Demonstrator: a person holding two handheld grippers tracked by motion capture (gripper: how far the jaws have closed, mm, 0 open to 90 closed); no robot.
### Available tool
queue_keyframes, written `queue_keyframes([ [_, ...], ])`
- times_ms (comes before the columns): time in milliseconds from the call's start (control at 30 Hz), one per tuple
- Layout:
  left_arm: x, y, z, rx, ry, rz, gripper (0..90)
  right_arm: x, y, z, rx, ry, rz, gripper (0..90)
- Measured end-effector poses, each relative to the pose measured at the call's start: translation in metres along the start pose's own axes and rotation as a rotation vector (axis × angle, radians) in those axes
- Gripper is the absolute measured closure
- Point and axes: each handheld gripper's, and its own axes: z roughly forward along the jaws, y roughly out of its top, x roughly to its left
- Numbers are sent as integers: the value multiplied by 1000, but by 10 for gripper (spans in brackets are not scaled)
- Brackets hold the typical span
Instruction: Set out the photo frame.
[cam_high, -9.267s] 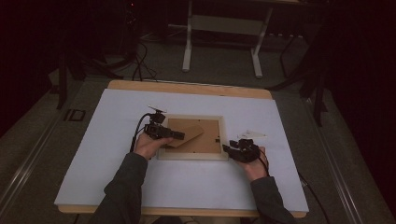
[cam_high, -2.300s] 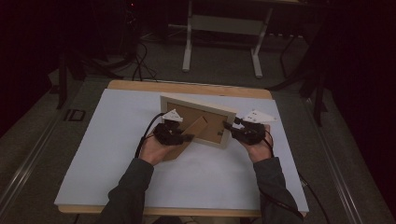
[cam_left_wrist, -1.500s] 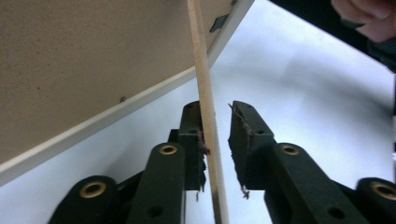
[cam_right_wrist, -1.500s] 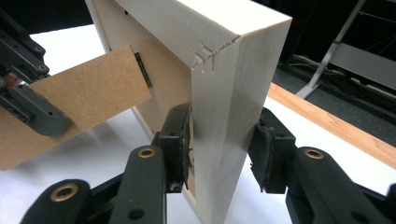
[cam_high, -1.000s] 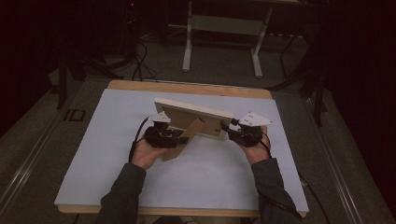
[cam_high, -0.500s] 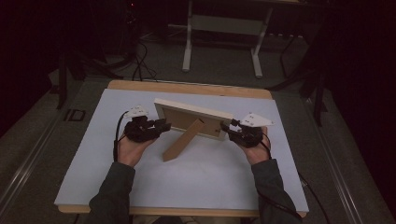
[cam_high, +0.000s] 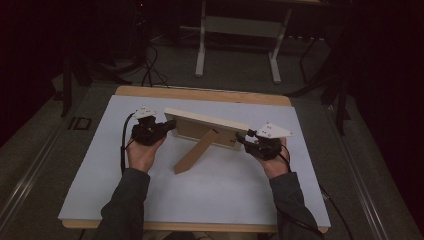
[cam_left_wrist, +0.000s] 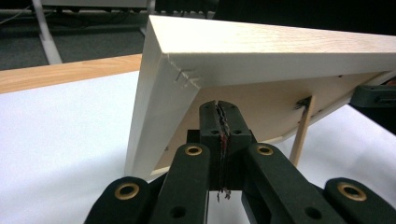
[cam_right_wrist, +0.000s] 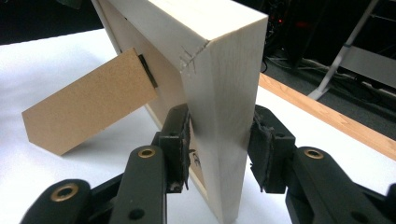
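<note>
A pale wooden picture frame (cam_high: 207, 122) stands upright on the white table top, its back toward me, with its brown easel leg (cam_high: 195, 152) swung out and resting on the table. My right gripper (cam_high: 243, 140) is shut on the frame's right end; the pads (cam_right_wrist: 180, 140) press both faces of the frame (cam_right_wrist: 219, 70) beside the easel leg (cam_right_wrist: 88, 107). My left gripper (cam_high: 169, 127) sits at the frame's left end. Its jaws (cam_left_wrist: 218, 112) have just been closing and now meet with nothing between them, just behind the frame's back (cam_left_wrist: 261, 98).
The white sheet (cam_high: 100, 165) covers a wooden table whose bare far edge (cam_high: 200, 94) shows behind the frame. Beyond it are a desk's metal legs (cam_high: 202, 50) and floor cables (cam_high: 150, 70). The room around is dark.
The frame has gone from lying flat to standing. In the last second my left gripper left the easel leg, moved left to the frame's end and shut. The right gripper stayed put.
</note>
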Motion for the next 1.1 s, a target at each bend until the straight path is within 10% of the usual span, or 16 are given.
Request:
queue_keyframes([
  [1100, -9, 27, 38, 63, -13, 15, 900, 29, 2, -8, 6, 17, -35, 665],
])
